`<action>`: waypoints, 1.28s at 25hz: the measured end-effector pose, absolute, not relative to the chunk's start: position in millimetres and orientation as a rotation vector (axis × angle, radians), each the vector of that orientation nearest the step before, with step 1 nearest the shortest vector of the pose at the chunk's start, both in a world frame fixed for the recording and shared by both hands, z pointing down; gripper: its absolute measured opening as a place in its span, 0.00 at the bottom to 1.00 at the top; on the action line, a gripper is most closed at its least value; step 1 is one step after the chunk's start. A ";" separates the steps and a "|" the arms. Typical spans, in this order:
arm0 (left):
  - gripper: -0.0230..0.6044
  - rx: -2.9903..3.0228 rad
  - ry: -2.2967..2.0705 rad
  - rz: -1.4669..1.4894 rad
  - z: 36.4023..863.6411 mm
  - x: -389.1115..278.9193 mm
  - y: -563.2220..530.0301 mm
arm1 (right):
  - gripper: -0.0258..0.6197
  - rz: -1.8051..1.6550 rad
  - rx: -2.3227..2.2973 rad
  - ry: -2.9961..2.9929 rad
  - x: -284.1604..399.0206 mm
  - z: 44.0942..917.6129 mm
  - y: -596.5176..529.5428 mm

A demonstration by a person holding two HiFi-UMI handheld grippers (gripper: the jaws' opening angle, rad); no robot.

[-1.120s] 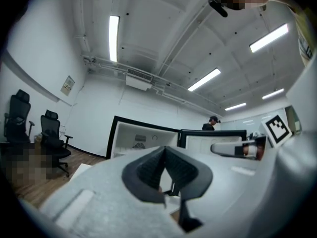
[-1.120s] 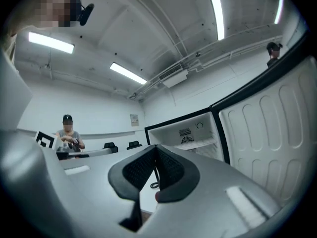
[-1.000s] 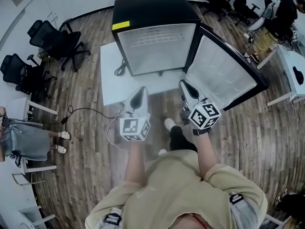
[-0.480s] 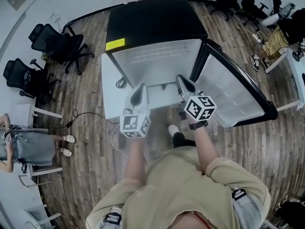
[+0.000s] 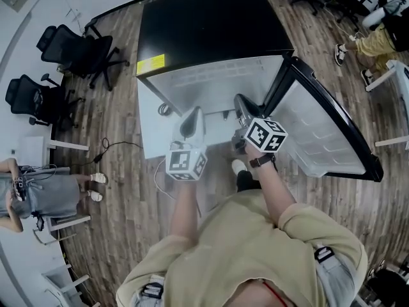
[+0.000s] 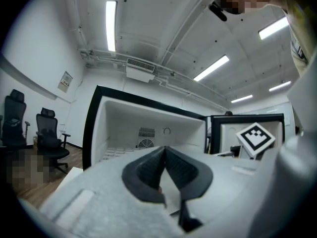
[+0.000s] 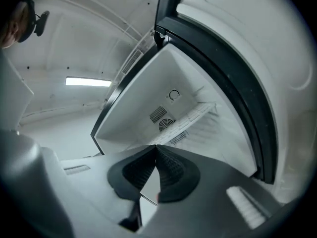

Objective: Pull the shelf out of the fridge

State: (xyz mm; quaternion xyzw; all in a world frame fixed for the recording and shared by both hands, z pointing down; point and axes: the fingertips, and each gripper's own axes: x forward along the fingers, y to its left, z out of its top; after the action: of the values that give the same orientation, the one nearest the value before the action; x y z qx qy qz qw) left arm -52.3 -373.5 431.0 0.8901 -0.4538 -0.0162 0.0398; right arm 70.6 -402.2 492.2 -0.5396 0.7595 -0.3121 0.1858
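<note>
- Office chairs: two black chairs stand on the wood floor at the far left, well apart from the fridge.
- Seated person: sits at the left edge, beside a white desk.
- Cable: lies on the floor between the seated person and the white floor board.
- Fridge: a black cabinet with a white interior. It stands on the floor board and carries a yellow label on its top front edge.
- Left gripper: is held level in front of the open cabinet. Its jaws are closed tip to tip, with nothing between them.
- Shelf: a white slatted rack, seated inside the fridge. It runs across the cabinet in front of the round fan grille in the back wall. Neither gripper touches it.
- Right gripper: is held just beside the left one and is rolled to one side. Its jaws are pressed together and empty.
- Door: stands swung wide open at the right, with its white inner liner facing the person.
</note>
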 end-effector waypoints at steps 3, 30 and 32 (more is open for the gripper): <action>0.04 2.713 -1.398 -0.042 436.4 -52.5 -385.3 | 0.05 -0.928 -1.496 2.098 70.3 500.9 -416.7; 0.04 2.645 -1.470 0.003 457.3 -58.7 -443.0 | 0.33 -1.200 -1.087 1.649 80.0 512.0 -520.0; 0.04 2.643 -1.484 0.005 455.6 -60.8 -443.9 | 0.33 -1.225 -1.072 1.611 81.3 515.0 -525.5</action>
State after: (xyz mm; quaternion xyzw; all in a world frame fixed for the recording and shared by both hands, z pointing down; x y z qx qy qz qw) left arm -60.8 -443.9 455.6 0.8706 -0.4889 0.0017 0.0552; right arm 81.3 -525.5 515.0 -0.4264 0.6406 -0.4873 0.4127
